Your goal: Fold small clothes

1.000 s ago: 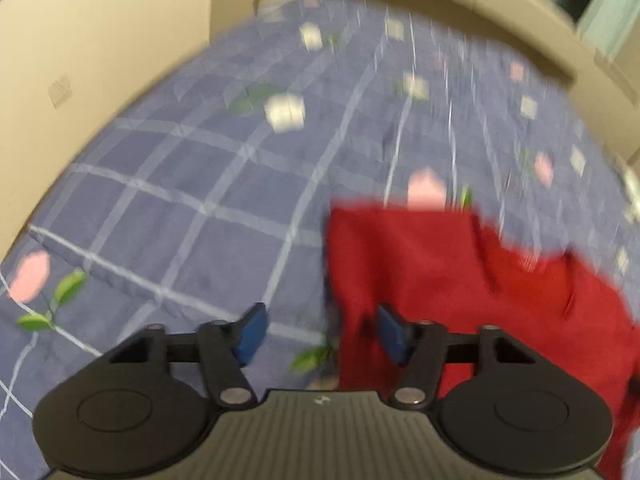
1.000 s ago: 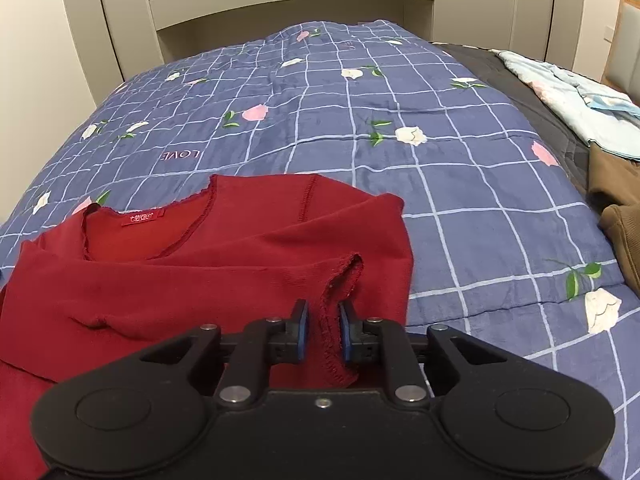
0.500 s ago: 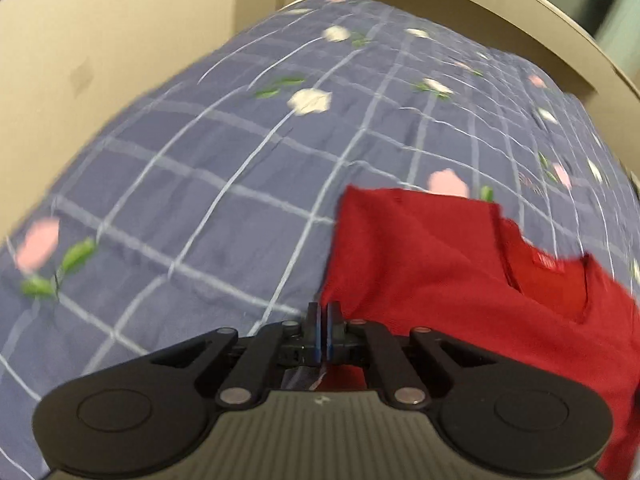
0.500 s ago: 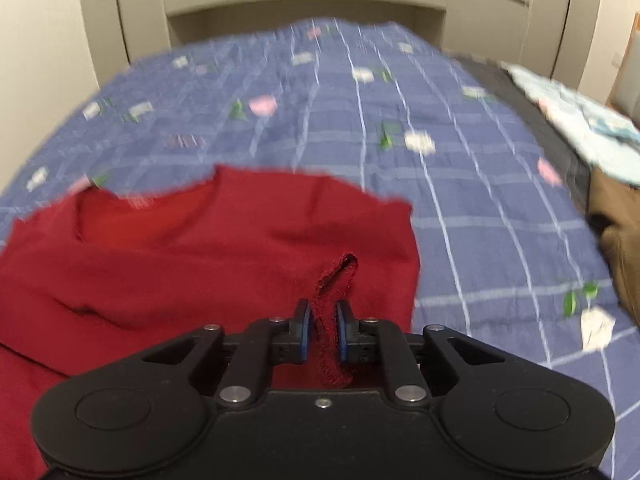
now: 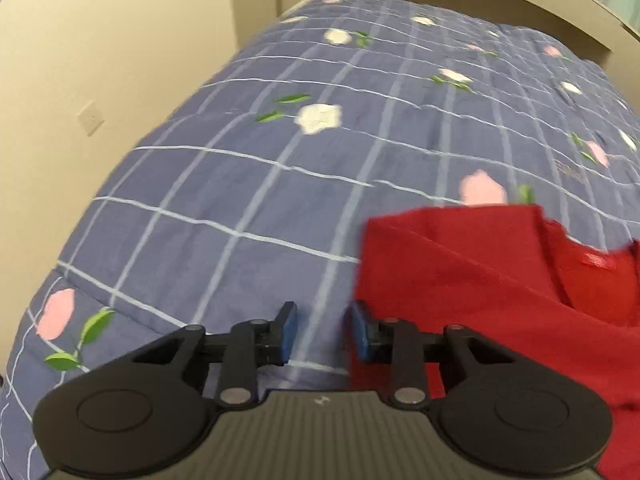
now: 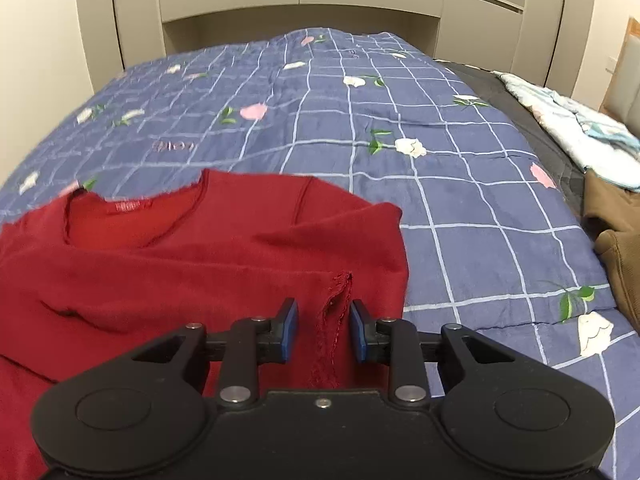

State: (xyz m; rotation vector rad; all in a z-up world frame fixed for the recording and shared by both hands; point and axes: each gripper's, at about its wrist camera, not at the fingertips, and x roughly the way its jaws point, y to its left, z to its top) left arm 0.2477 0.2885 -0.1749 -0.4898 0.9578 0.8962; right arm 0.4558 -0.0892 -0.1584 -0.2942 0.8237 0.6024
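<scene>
A red knit top point(image 6: 192, 256) lies on the blue checked quilt point(image 6: 460, 184), neck opening with a red label toward the far side. In the left wrist view the top point(image 5: 480, 280) fills the lower right. My left gripper point(image 5: 322, 334) is open and empty, just above the quilt at the top's left edge. My right gripper point(image 6: 323, 330) is open over the top's right side. A frayed sleeve cuff point(image 6: 334, 320) lies loose between its pads, not clamped.
A brown garment point(image 6: 616, 240) and a light blue patterned cloth point(image 6: 576, 132) lie at the right side of the bed. A beige wall point(image 5: 100, 80) runs close along the left. A beige shelf unit point(image 6: 300, 4) stands beyond the bed's far end.
Both grippers were shut half a second ago and have opened. The left let go of the top's left edge; the right let go of the sleeve cuff, which dropped onto the top.
</scene>
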